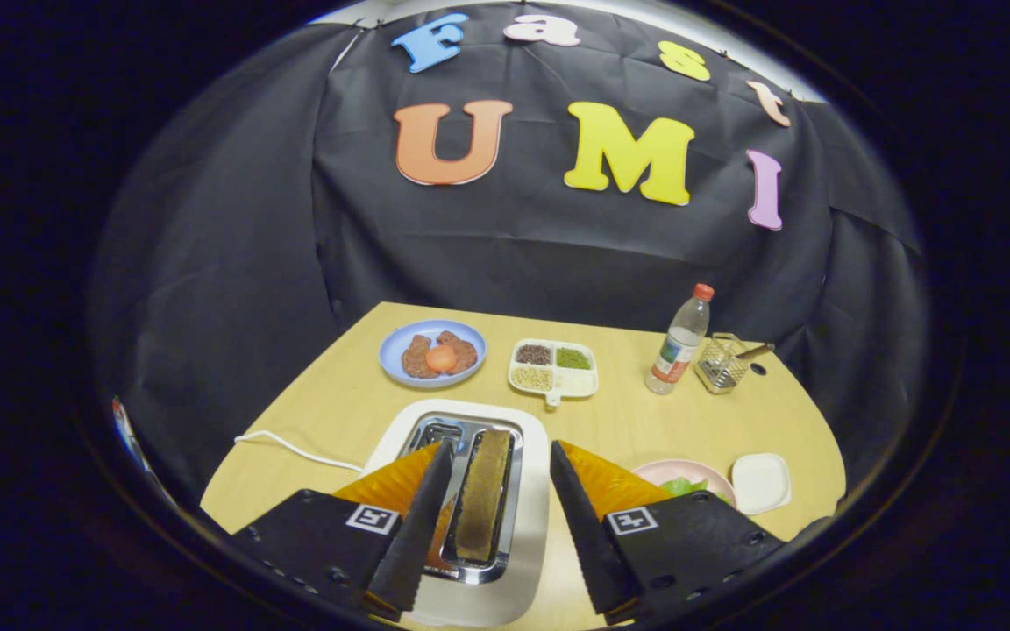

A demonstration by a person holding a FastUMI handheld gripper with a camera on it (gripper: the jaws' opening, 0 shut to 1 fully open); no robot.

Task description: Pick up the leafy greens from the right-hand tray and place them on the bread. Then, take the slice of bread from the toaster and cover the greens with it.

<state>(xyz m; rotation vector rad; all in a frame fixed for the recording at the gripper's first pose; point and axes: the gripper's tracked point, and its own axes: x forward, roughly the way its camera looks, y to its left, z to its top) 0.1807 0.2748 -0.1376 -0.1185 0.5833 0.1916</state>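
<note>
The tool [492, 526] hung with its two wedge-shaped fingers spread apart, gripping nothing, above a white toaster [527, 526] with rounded corners and a shiny metal top. A brown, rough-crusted slice of bread [482, 495] stood upright in the toaster's right slot, between the fingers and touching neither. A thin white cord [295, 449] ran from the toaster across the pale wooden desk [338, 403]. Just right of the right finger sat a round pink tray [689, 471] holding crinkled leafy greens [685, 485], with a small white rounded-square dish [761, 482] beside it. Farther off lay a round blue plate [432, 352] of brown patties topped with an orange slice, a white divided tray [554, 369] of grains, a clear plastic bottle [679, 342] with a red cap, and a wire-mesh holder [722, 364].
</note>
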